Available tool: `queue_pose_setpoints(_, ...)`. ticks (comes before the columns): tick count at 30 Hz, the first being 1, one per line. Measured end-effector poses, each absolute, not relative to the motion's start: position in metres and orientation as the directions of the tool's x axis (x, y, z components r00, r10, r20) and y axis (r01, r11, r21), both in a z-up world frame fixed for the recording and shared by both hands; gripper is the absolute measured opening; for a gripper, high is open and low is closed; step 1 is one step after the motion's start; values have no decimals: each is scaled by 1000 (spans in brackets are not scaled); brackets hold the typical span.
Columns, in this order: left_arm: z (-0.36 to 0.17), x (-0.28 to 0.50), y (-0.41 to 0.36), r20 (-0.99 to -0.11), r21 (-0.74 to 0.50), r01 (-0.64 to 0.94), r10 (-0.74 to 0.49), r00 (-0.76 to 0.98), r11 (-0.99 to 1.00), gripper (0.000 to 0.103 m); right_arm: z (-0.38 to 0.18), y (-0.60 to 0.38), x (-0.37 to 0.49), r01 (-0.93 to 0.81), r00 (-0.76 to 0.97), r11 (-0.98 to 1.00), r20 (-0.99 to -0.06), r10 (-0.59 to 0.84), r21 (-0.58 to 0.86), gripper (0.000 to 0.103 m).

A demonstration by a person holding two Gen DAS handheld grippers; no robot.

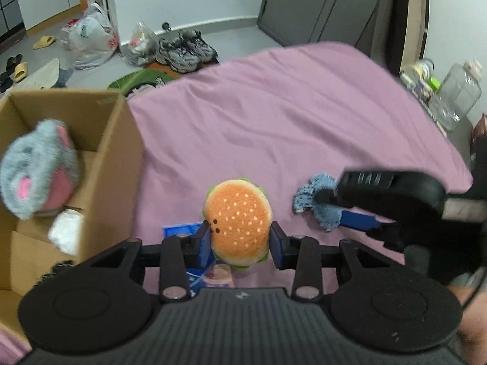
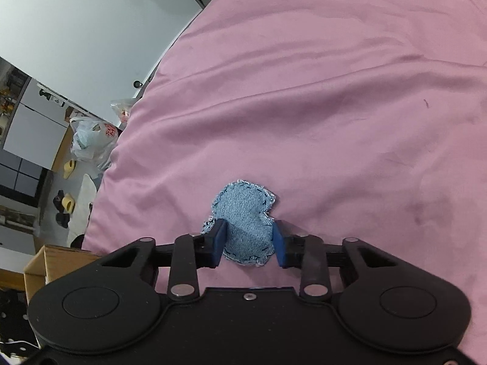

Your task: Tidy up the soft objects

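Observation:
My left gripper [image 1: 239, 238] is shut on a plush hamburger [image 1: 238, 223], held above the pink bed sheet [image 1: 289, 115]. My right gripper [image 2: 249, 245] has its blue pads on both sides of a blue denim pouch [image 2: 243, 222] that lies on the sheet [image 2: 334, 91]; the pads touch its edges. In the left wrist view the right gripper [image 1: 331, 200] and the denim pouch [image 1: 316, 200] show at the right. An open cardboard box [image 1: 100, 164] stands at the left with a grey and pink plush [image 1: 39, 170] and a white soft item [image 1: 65, 228] inside.
A blue packet [image 1: 182, 231] lies under the left gripper. Beyond the bed's far edge the floor holds sneakers [image 1: 185, 48], plastic bags [image 1: 91, 36] and slippers [image 1: 44, 42]. Clear jars [image 1: 459, 91] stand at the right by the bed. The box corner [image 2: 45, 261] shows in the right wrist view.

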State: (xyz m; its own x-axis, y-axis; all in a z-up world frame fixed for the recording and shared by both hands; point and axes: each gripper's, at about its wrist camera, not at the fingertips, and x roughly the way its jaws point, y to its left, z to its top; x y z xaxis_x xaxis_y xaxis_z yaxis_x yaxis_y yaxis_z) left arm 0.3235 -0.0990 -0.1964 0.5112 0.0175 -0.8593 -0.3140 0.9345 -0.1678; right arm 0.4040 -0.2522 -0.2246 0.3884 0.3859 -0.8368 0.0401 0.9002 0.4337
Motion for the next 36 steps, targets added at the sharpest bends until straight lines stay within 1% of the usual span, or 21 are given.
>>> queue_pose_setpoints(8,-162,299,-75,-825,-203,-328,20,565,923,38,-203,-247,374,-18,405,909,-828,387,417,30)
queue_pose_setpoints(13,-146,279,-59,-811,-220,-337,21,585,916,38,-178,-252,356,-29,440,896,-800,409,442,30)
queue_pose_setpoints(18,-134,260,-41,-797,-233,-346,26,604,909,38,-155,-244,340,-63,483,899,-775,408,434,30)
queue_pose_setpoints(25,-119,238,-16,-776,-258,-352,24,630,900,38,-134,-232,317,-79,508,889,-749,425,451,30)
queue_pose_setpoints(29,-114,225,1,-766,-279,-350,13,643,894,38,-120,-222,306,-92,509,868,-726,463,489,30)
queue_pose_setpoints(36,-109,206,33,-748,-305,-364,15,663,880,38,-101,-197,293,-123,519,857,-704,485,500,30)
